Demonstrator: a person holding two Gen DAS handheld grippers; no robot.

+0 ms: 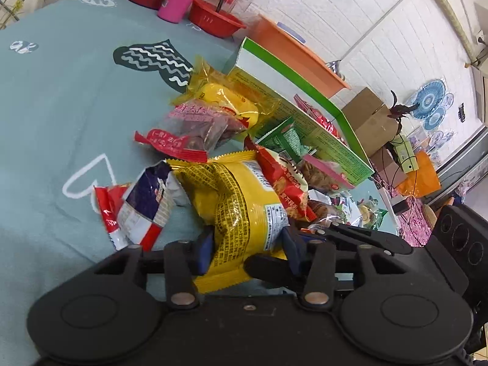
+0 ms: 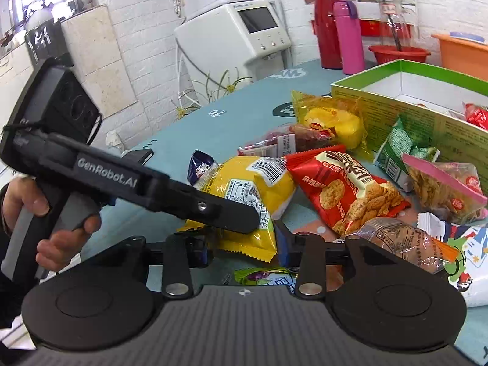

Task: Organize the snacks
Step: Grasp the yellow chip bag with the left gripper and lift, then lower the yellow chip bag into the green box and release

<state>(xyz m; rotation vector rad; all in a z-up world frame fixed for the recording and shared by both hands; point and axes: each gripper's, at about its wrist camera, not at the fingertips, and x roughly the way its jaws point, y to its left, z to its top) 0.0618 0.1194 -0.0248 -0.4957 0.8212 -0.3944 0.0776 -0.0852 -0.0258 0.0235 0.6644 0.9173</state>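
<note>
The left gripper (image 2: 244, 213) hides part of the yellow snack bag (image 2: 244, 180).

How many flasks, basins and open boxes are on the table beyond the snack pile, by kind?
Flasks: 2, the red flask and the pink flask
Basins: 2, the red basin and the orange basin
Open boxes: 1, the green box
Total: 5

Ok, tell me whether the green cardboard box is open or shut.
Open. The green box has no lid over it in the right wrist view: its white inside shows, with a red packet lying in it.
</note>
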